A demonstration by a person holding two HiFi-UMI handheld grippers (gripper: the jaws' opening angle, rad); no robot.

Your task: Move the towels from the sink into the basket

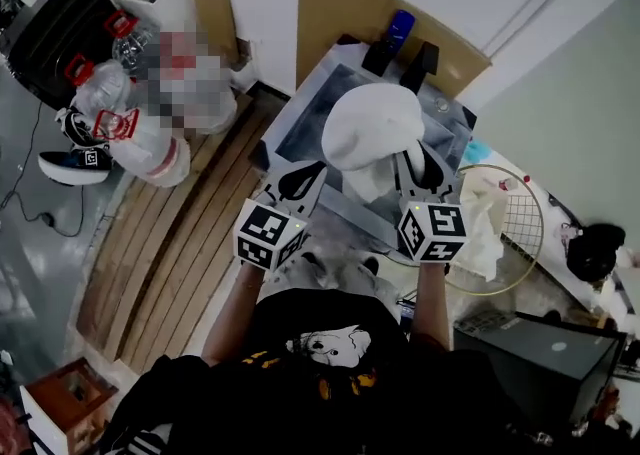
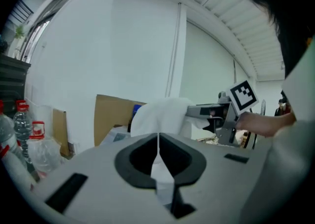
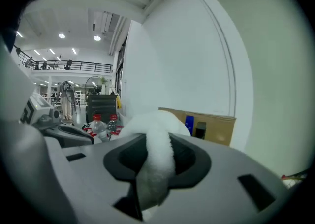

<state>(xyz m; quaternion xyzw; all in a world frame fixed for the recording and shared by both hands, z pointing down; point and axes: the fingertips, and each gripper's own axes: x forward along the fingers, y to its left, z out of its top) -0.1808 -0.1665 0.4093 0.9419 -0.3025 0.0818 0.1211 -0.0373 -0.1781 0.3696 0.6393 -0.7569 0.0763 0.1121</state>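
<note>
A white towel (image 1: 372, 128) hangs bunched above the steel sink (image 1: 300, 128), held between both grippers. My left gripper (image 1: 320, 168) is shut on a thin edge of the towel (image 2: 160, 114), which runs as a narrow strip between its jaws. On the towel's right side, my right gripper (image 1: 413, 150) is shut on a thick fold of the towel (image 3: 156, 159). The left gripper view shows the right gripper (image 2: 216, 117) beyond the cloth. The round wire basket (image 1: 528, 218) stands right of the sink with another pale towel (image 1: 485, 228) draped in it.
Cardboard (image 1: 360, 3) leans behind the sink, with a blue bottle (image 1: 400, 28) in front of it. Plastic water bottles (image 1: 105, 88) stand at the far left beside wooden floor slats (image 1: 170, 243). A dark box (image 1: 540, 363) sits at lower right.
</note>
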